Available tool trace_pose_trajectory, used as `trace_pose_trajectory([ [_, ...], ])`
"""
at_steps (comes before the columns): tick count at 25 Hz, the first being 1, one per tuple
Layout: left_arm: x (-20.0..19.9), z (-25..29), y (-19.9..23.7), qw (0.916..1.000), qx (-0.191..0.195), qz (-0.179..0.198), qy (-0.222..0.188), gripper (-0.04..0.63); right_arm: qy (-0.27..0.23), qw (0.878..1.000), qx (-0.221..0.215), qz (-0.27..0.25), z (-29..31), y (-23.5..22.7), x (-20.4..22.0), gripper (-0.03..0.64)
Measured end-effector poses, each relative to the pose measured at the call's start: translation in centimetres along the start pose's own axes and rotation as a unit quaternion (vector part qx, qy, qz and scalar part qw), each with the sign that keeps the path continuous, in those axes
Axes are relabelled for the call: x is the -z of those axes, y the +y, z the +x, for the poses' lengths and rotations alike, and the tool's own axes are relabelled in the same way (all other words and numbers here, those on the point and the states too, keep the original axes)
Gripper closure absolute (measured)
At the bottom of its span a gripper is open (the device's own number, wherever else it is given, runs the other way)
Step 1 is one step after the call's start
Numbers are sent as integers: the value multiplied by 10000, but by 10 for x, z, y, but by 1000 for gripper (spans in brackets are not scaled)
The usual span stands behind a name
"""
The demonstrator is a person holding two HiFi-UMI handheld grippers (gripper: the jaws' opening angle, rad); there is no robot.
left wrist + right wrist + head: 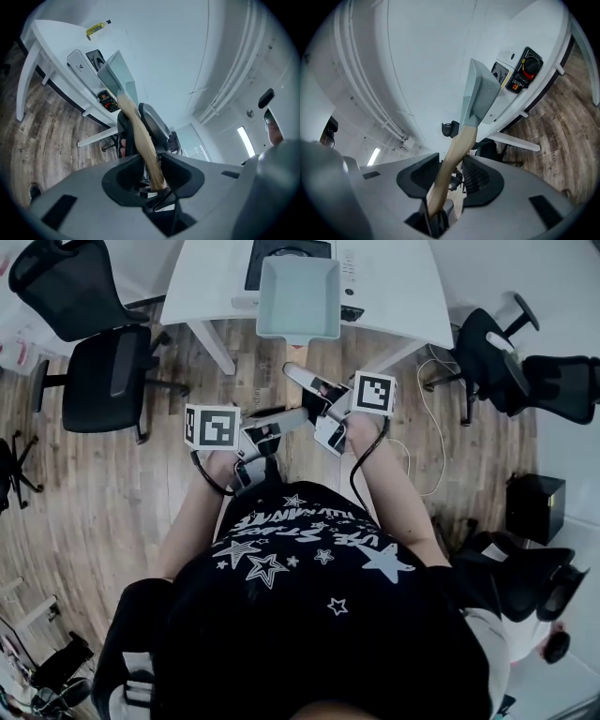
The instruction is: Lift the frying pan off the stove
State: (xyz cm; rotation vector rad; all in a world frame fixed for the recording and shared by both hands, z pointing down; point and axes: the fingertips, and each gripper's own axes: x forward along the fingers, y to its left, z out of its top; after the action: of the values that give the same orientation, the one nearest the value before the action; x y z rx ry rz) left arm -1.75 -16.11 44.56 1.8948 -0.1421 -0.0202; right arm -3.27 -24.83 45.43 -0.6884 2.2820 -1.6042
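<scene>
A pale grey-green square frying pan [298, 298] hangs tilted in the air over the front of the white table [403, 287], just before the black-topped stove [281, 254]. Its light wooden handle [139, 138] runs back between both grippers. My left gripper [272, 425] is shut on the handle's end, shown in the left gripper view as gripper [152, 177]. My right gripper [316, 390] is shut on the handle [457, 152] a little nearer the pan [480, 93], shown in the right gripper view as gripper [446, 185]. The stove's knob panel [526, 69] faces the table's front edge.
Black office chairs [108, 376] stand at the left, and more chairs [525, 371] at the right. A black box [534, 507] and a pale cable [427, 427] lie on the wooden floor. A yellow bottle [96, 29] sits far back on the table.
</scene>
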Motion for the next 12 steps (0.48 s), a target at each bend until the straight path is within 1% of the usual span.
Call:
trace_pose_trajectory([
  [2,6,2,-3,10000,-20,-66,-44,468,47,10000,-11,49,-5,1,4,462],
  [3,15,7,-7,10000,-38,-66,-58,468,67,10000,-38,40,-15,3,9,462],
  [6,60,32,-28,9999,-131,68,-83,468,84,9997,-207,-70,-64,15,30,460],
  [8,82,44,-38,9997,-180,159,-110,468,84,9994,-313,-116,-88,22,41,460],
  [12,103,49,-46,9994,-231,202,-155,466,127,9990,-405,-126,-105,27,56,459],
])
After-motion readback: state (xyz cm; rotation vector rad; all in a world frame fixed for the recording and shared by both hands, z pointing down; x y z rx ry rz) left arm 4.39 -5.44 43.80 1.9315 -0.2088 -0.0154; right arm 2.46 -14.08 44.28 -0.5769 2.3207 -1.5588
